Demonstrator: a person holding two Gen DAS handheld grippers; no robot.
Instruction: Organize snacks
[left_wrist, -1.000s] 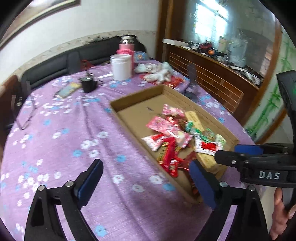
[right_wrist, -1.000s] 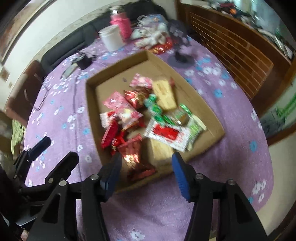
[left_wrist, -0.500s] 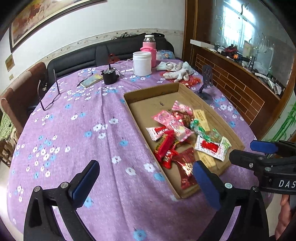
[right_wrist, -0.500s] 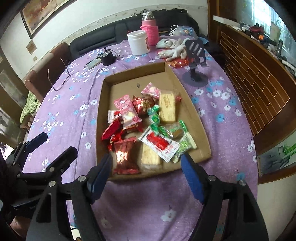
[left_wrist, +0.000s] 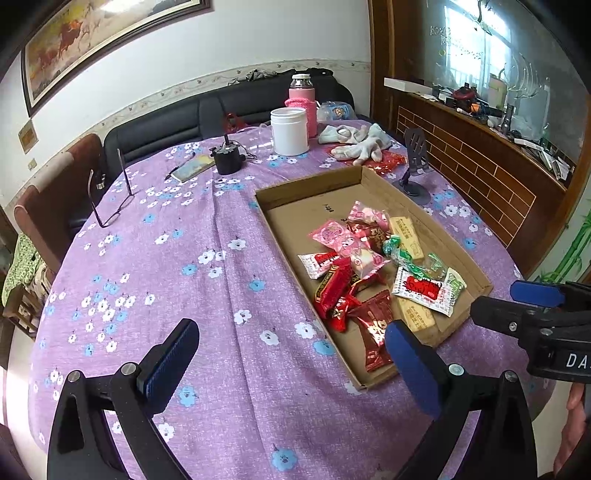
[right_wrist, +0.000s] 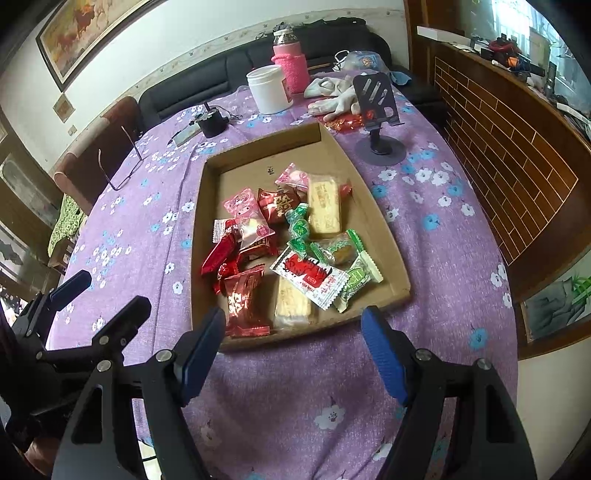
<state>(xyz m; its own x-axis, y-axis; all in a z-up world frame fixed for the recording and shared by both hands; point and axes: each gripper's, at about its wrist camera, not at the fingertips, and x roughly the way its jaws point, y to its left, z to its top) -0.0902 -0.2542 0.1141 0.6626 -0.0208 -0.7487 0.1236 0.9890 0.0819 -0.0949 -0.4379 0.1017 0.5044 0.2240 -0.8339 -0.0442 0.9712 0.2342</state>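
Note:
A shallow cardboard tray (left_wrist: 306, 184) (right_wrist: 258, 147) lies on the purple flowered tablecloth and holds a loose heap of wrapped snacks. In it are red packets (left_wrist: 334, 288) (right_wrist: 243, 306), pink packets (left_wrist: 332, 236) (right_wrist: 243, 199), green candies (left_wrist: 399, 251) (right_wrist: 299, 229), yellow biscuit bars (left_wrist: 406, 236) (right_wrist: 324, 206) and a white-and-red packet (left_wrist: 421, 290) (right_wrist: 306, 277). My left gripper (left_wrist: 291, 326) hovers open over the cloth by the tray's near left corner. My right gripper (right_wrist: 293, 314) hangs open above the tray's near edge. Neither holds anything.
At the table's far side stand a white jar (left_wrist: 290, 131), a pink flask (left_wrist: 302, 96), white gloves (left_wrist: 358, 142), a phone stand (left_wrist: 415, 162), a small black device (left_wrist: 229, 160) and glasses (left_wrist: 110, 192). A brick-patterned counter (right_wrist: 498, 166) runs along the right.
Both grippers drew back from the tray and tilted up, so more of the table and wall shows. The right gripper's jaws spread wider. The snacks have not moved.

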